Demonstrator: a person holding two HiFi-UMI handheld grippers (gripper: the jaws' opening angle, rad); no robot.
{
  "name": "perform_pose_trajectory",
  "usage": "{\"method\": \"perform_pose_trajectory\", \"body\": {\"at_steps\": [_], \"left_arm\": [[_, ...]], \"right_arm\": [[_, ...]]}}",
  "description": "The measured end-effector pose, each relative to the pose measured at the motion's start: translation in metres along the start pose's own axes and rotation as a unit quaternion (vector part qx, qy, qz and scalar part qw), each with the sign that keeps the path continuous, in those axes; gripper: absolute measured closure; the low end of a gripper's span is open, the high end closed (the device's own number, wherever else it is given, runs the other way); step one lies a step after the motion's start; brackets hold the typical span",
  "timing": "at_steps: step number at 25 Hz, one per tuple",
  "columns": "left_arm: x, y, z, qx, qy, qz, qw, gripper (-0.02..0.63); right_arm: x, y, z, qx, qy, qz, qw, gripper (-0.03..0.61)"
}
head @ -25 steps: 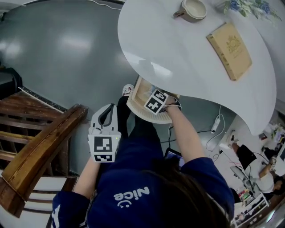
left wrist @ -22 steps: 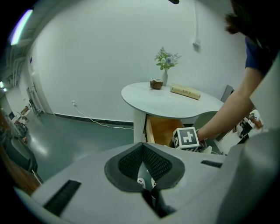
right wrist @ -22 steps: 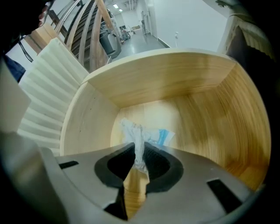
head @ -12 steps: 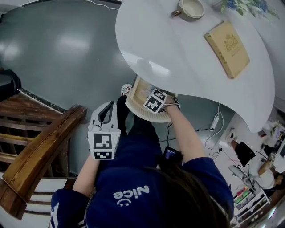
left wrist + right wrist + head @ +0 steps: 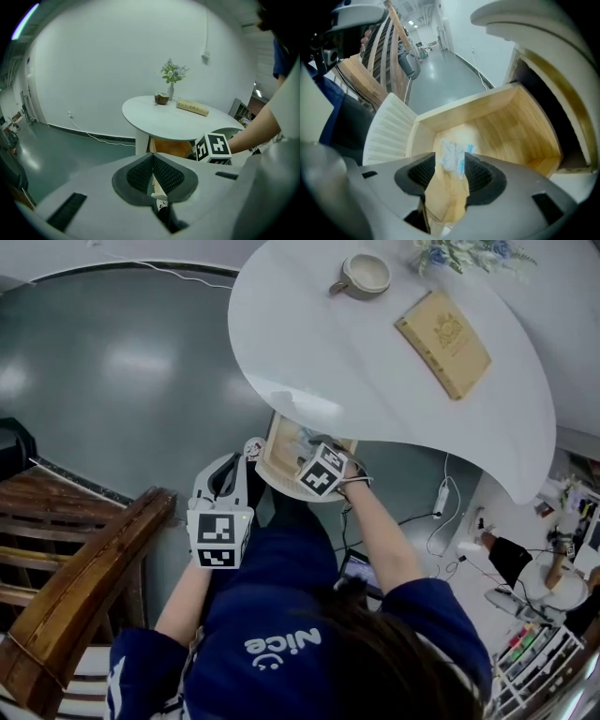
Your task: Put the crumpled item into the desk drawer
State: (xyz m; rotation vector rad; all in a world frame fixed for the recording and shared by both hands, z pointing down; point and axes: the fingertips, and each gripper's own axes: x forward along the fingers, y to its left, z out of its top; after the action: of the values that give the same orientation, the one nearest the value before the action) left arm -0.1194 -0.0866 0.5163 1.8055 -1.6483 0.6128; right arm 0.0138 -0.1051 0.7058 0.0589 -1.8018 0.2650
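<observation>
Wooden drawer [image 5: 525,126]: pulled out from under the white table [image 5: 375,371] just as it was a second ago, with its ribbed white front toward the person.
Crumpled item [image 5: 453,157]: a white-and-blue wad, down on the drawer floor near the middle, and nothing is pinching it.
Right gripper [image 5: 451,169]: here's the change. Its jaws have just been opening and now stand wide. The wad shows in the gap between them but lies lower, and both pads are clear of it.
Marker cube [image 5: 322,471]: a second ago it sat over the drawer's middle. Now it is closer to the drawer's front edge.
Right forearm [image 5: 375,531]: bare, stretched forward from the blue sleeve, with the gripper aimed steeply down into the drawer.
Left gripper [image 5: 153,161]: jaws pressed together with nothing held. It sits about where it was, off the drawer's left front corner and above the lap.
Left arm: bent and tucked close to the body, with the gripper tipped forward and down.
Cup [image 5: 361,275] and book [image 5: 442,331]: both sit further left in the head view than before, since the camera has swung. They are unchanged on the table, the cup near the far edge and the book to its right.
Wooden rail [image 5: 84,587]: sits lower at the left edge of the picture than before.
</observation>
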Motion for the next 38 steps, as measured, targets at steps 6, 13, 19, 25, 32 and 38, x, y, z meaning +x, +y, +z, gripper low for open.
{"method": "perform_pose_trajectory", "body": {"at_steps": [6,13,19,25,32,38], "left_arm": [[0.002,-0.005,0.015,0.013,-0.015,-0.019,0.9996,0.611],[0.007,-0.018,0.044,0.041,-0.042,-0.050,0.9970,0.611],[0.011,-0.033,0.067,0.049,-0.062,-0.083,0.9934,0.611],[0.007,-0.055,0.085,0.069,-0.083,-0.113,0.9878,0.611],[-0.015,-0.074,0.122,0.061,-0.132,-0.147,0.9783,0.609],[-0.038,-0.087,0.154,0.069,-0.180,-0.160,0.9681,0.611]], "right_arm": [[-0.043,0.003,0.008,0.075,-0.053,-0.021,0.996,0.379],[-0.091,0.010,0.012,0.170,-0.119,-0.046,0.977,0.387],[-0.146,-0.002,0.029,0.251,-0.225,-0.101,0.936,0.387],[-0.194,-0.013,0.026,0.296,-0.276,-0.152,0.902,0.385],[-0.255,-0.027,0.026,0.314,-0.342,-0.235,0.854,0.383],[-0.306,-0.027,0.035,0.301,-0.393,-0.277,0.823,0.383]]}}
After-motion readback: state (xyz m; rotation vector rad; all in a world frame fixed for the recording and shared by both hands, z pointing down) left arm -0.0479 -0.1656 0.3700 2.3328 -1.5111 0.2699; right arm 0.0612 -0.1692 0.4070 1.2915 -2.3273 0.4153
